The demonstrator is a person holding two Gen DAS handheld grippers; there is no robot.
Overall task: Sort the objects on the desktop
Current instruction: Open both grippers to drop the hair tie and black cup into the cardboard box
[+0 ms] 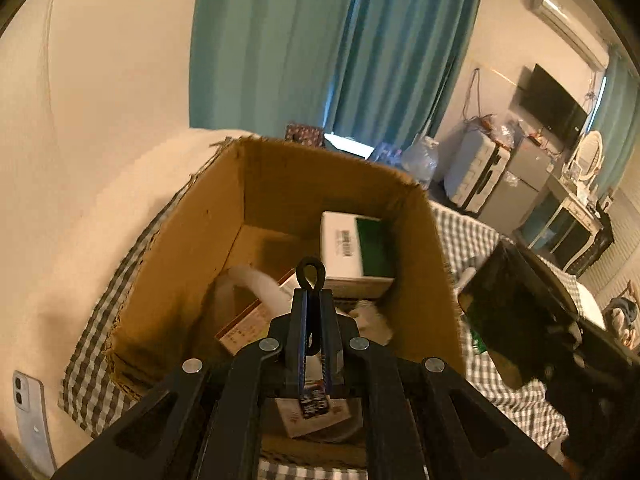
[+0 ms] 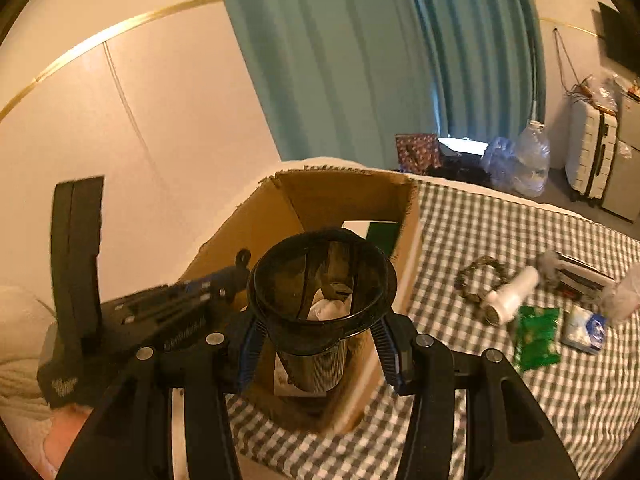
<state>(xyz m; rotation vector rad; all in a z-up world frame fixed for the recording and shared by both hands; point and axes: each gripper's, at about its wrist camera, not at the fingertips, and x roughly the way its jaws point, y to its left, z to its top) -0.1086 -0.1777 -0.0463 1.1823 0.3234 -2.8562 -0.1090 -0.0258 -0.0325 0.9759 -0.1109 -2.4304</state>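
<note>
An open cardboard box (image 1: 192, 248) stands on a checked cloth and also shows in the right wrist view (image 2: 256, 216). It holds a white and green carton (image 1: 352, 244), a white roll (image 1: 252, 280) and other packs. My left gripper (image 1: 313, 300) is shut on a thin black loop strap (image 1: 310, 274) above the box. My right gripper (image 2: 320, 344) is shut on a dark see-through cup (image 2: 320, 280), held over the box's near right edge. The cup also shows in the left wrist view (image 1: 504, 304).
On the checked cloth (image 2: 520, 400) right of the box lie a braided ring (image 2: 480, 276), a white tube (image 2: 512, 296), a green packet (image 2: 536, 336), a tissue pack (image 2: 584, 328) and a dark case (image 2: 576, 276). A phone (image 1: 30, 412) lies at far left.
</note>
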